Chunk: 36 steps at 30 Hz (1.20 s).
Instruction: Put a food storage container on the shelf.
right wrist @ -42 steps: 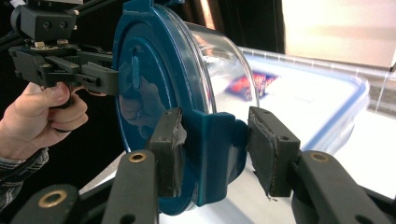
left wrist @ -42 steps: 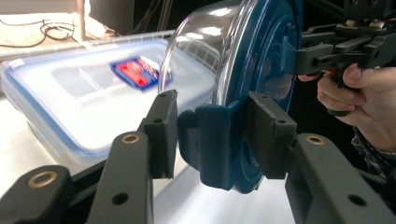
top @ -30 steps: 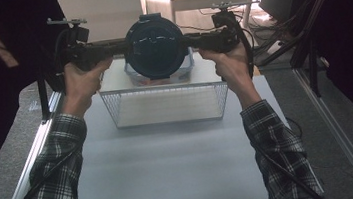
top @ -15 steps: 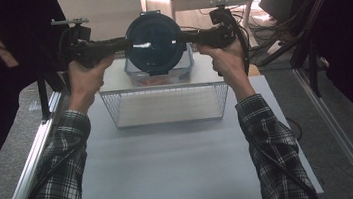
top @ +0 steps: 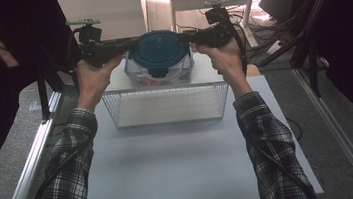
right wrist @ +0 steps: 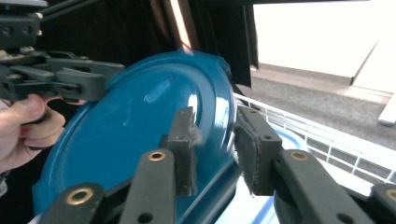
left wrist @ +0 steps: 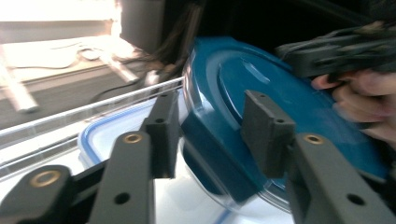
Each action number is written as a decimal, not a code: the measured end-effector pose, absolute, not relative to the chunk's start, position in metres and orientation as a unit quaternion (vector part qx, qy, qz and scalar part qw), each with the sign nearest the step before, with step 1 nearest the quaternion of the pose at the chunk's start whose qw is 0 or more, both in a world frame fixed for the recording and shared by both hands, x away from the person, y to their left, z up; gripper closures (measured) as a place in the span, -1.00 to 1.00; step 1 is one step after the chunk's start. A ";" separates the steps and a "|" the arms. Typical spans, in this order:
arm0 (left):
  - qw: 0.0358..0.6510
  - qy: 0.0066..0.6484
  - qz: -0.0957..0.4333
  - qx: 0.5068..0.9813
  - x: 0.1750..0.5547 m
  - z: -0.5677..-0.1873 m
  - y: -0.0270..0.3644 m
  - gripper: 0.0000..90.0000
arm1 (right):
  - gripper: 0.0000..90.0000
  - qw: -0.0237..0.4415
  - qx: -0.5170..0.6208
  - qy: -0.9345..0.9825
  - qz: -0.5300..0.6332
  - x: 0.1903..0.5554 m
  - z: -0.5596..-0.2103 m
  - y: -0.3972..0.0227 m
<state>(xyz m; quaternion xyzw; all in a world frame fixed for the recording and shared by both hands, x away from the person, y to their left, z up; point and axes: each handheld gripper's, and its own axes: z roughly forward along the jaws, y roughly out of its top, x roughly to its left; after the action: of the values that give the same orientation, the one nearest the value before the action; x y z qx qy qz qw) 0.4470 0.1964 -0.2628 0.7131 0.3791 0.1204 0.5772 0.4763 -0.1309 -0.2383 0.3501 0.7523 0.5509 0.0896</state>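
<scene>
- We saw the round blue-lidded container [top: 159, 51] held up at the far end of the table [top: 182, 164], above a rectangular clear box [top: 134, 73] on the wire rack [top: 165, 106].
- Left gripper [top: 125, 46]: jaws had just been closing; in the left gripper view its pads straddled the lid's side latch [left wrist: 212, 140], pinching it.
- Right gripper [top: 188, 36]: jaws likewise just closing, clamped across the container's right rim [right wrist: 226, 126].
- Both hands were level, one on each side of the container.
</scene>
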 end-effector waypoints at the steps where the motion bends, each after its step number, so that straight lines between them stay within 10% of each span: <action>1: 0.571 0.382 0.133 0.714 0.447 -0.261 0.192 0.45 | 0.40 0.093 0.356 0.749 0.551 0.477 -0.239 -0.129; 10: 0.570 0.387 0.165 0.706 0.436 -0.252 0.195 0.39 | 0.43 0.130 0.357 0.743 0.551 0.469 -0.233 -0.132; 22: 0.561 0.359 0.162 0.728 0.378 -0.275 0.201 0.81 | 0.95 0.139 0.309 0.779 0.528 0.410 -0.246 -0.152; 36: 0.544 0.399 0.151 0.722 0.409 -0.288 0.195 0.85 | 0.97 0.129 0.329 0.779 0.518 0.431 -0.257 -0.142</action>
<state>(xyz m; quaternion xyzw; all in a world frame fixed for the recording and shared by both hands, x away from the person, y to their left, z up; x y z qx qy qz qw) 0.4089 0.1946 -0.2876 0.7225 0.3987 0.1513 0.5442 0.4312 -0.1424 -0.2571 0.3286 0.7794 0.5178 0.1286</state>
